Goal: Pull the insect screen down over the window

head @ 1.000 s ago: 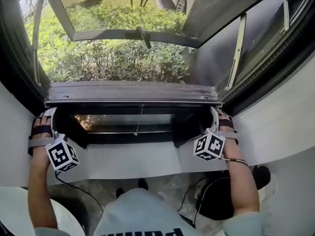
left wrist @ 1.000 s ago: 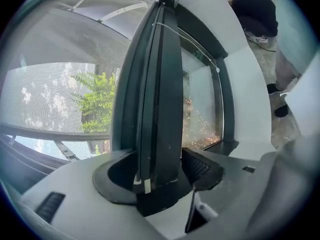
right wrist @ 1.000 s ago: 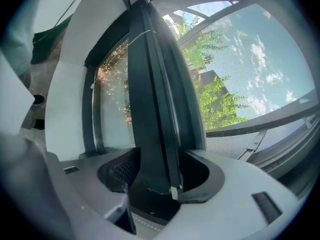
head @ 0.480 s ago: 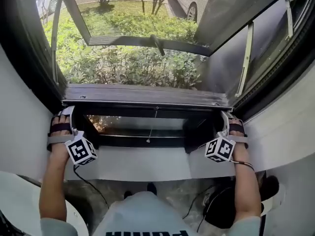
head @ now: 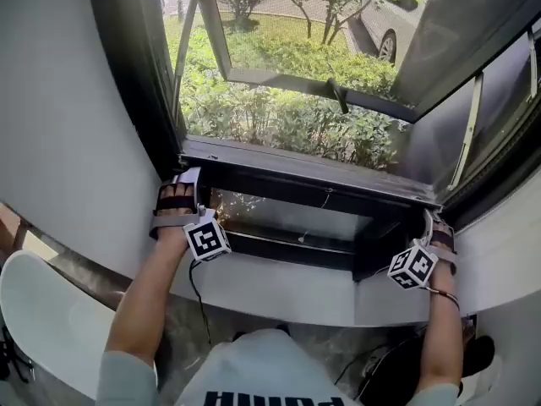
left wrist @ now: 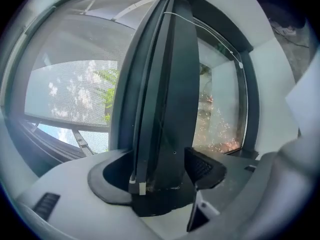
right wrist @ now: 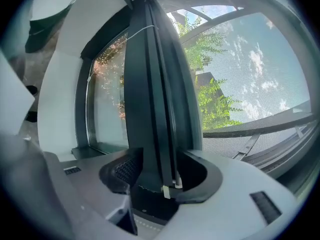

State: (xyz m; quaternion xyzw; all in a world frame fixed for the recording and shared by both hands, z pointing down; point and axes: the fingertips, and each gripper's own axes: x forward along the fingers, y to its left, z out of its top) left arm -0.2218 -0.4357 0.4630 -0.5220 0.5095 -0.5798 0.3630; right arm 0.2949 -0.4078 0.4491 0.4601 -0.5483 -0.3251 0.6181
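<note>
In front of you a curved white wall (head: 68,100) holds a dark-framed window (head: 135,74), and its hinged glass sash (head: 287,81) stands swung outward over green shrubs (head: 279,121). The grey mesh insect screen (left wrist: 70,99) is drawn down over the open part of the window. Its dark metal bottom bar (head: 304,174) lies straight across the frame, low, just above the fixed lower glass pane (head: 279,218), which carries an orange reflection. The mesh stretches away from the bar on the side away from that pane. Below the pane runs the white window sill (head: 279,286). Your left gripper (head: 190,184) sits at the bar's left end and your right gripper (head: 427,222) at its right end, with their marker cubes turned back toward you. In the left gripper view the bar (left wrist: 165,84) passes between the jaws. The ribbed pad lies close beside one face and a dark gap shows at the other, so the jaws stand apart around the bar and have just been opening. In the right gripper view the bar (right wrist: 150,84) is likewise between parted jaws that have just been opening, with a gap on the mesh side. A thin white pull cord (left wrist: 240,64) hangs from the middle of the bar.
</note>
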